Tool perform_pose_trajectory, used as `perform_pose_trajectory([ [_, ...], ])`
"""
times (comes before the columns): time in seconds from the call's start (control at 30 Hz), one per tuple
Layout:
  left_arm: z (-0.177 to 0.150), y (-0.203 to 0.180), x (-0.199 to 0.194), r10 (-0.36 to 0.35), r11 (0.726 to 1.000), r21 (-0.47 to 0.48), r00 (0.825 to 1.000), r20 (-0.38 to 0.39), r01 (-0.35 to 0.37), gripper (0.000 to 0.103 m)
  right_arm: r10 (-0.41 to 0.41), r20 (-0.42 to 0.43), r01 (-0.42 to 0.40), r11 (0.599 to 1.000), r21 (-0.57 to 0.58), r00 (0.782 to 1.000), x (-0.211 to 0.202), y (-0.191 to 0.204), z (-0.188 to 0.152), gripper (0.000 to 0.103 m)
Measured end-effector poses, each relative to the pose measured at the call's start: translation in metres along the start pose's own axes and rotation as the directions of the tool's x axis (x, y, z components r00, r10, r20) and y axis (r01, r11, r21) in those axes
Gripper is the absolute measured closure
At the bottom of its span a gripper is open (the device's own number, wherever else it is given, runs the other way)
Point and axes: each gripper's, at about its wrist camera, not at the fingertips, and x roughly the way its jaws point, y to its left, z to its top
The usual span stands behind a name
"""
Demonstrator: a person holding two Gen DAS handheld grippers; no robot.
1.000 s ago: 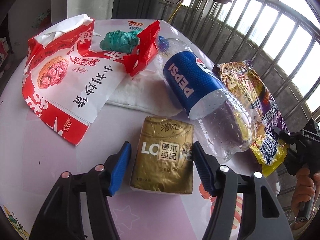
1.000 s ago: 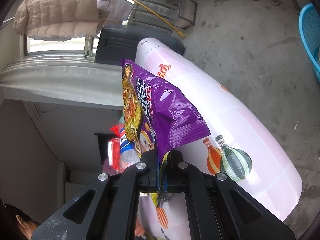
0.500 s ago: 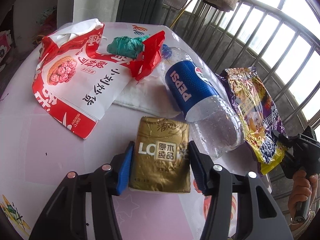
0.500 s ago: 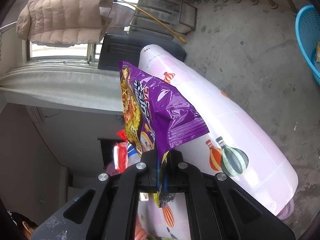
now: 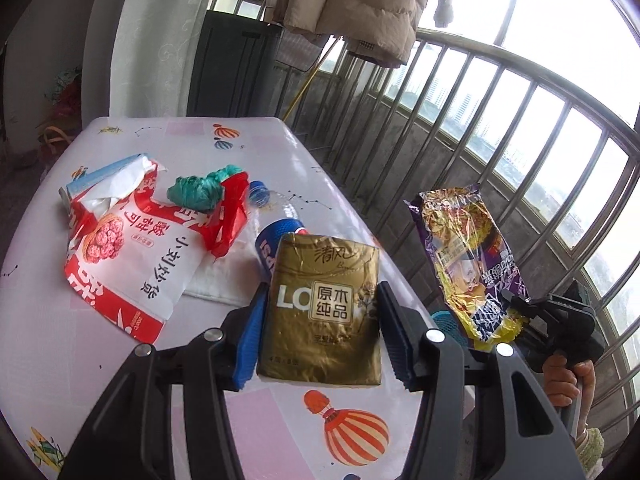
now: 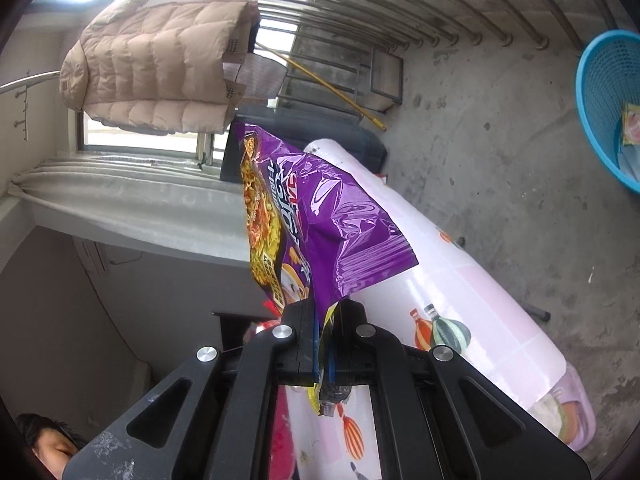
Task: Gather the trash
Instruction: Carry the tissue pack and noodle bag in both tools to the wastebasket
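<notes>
Clamping a gold foil tissue pack [image 5: 326, 312] at lower centre, the left gripper [image 5: 320, 330] is risking a slip from its slick sides, while the right gripper [image 6: 322, 346] is pinching a purple crinkled snack wrapper [image 6: 316, 228] mid-frame.

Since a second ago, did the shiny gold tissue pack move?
Yes. The shiny gold tissue pack rose off the pink balloon-print table, now covering the blue Pepsi bottle.

Both grippers are black plastic frames with cut-out slots and round silver screws. The left gripper [image 5: 322, 332] has ribbed blue pads [image 5: 249, 342]; the right gripper [image 6: 322, 350] shows thin blue pad edges. A pale knit cuff [image 5: 591, 446] covers one wrist.
</notes>
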Motion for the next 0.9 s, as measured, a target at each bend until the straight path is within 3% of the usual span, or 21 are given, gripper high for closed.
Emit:
perform_pose_trajectory([
  [0.13, 0.024, -0.046, 0.02, -0.13, 0.989, 0.065, 0.991, -0.035, 0.132, 0.051, -0.014, 0.139, 0.011, 1.0, 0.022, 0.99, -0.038, -0.009, 0.011, 0.101],
  [0.23, 0.038, -0.093, 0.055, -0.205, 0.968, 0.122, 0.973, -0.108, 0.218, 0.051, -0.082, 0.266, 0.067, 0.996, 0.063, 0.96, -0.067, -0.024, 0.019, 0.101],
  [0.37, 0.038, -0.164, 0.124, -0.307, 0.93, 0.117, 0.913, -0.269, 0.348, 0.051, -0.231, 0.399, 0.181, 0.971, 0.16, 0.887, -0.094, -0.058, 0.025, 0.101],
  [0.53, 0.01, -0.248, 0.215, -0.306, 0.906, 0.129, 0.834, -0.459, 0.403, 0.051, -0.395, 0.439, 0.252, 0.903, 0.349, 0.807, -0.107, -0.121, 0.029, 0.101],
  [0.63, -0.014, -0.29, 0.267, -0.275, 0.89, 0.166, 0.792, -0.546, 0.424, 0.051, -0.434, 0.436, 0.242, 0.871, 0.428, 0.789, -0.113, -0.154, 0.036, 0.1],
  [0.77, -0.044, -0.339, 0.326, -0.231, 0.88, 0.201, 0.758, -0.61, 0.43, 0.049, -0.491, 0.422, 0.246, 0.823, 0.512, 0.762, -0.115, -0.189, 0.053, 0.096],
  [0.8, -0.05, -0.35, 0.342, -0.216, 0.877, 0.213, 0.749, -0.627, 0.432, 0.044, -0.498, 0.415, 0.244, 0.813, 0.529, 0.761, -0.118, -0.201, 0.059, 0.092],
  [0.83, -0.059, -0.359, 0.357, -0.205, 0.875, 0.216, 0.736, -0.645, 0.433, 0.038, -0.518, 0.399, 0.258, 0.798, 0.545, 0.757, -0.119, -0.215, 0.064, 0.08],
  [0.87, -0.067, -0.364, 0.371, -0.193, 0.877, 0.214, 0.723, -0.664, 0.43, 0.029, -0.543, 0.39, 0.269, 0.777, 0.57, 0.744, -0.119, -0.229, 0.069, 0.059],
  [0.9, -0.073, -0.367, 0.382, -0.179, 0.882, 0.211, 0.714, -0.677, 0.422, 0.028, -0.558, 0.387, 0.258, 0.756, 0.602, 0.734, -0.119, -0.243, 0.07, 0.048],
])
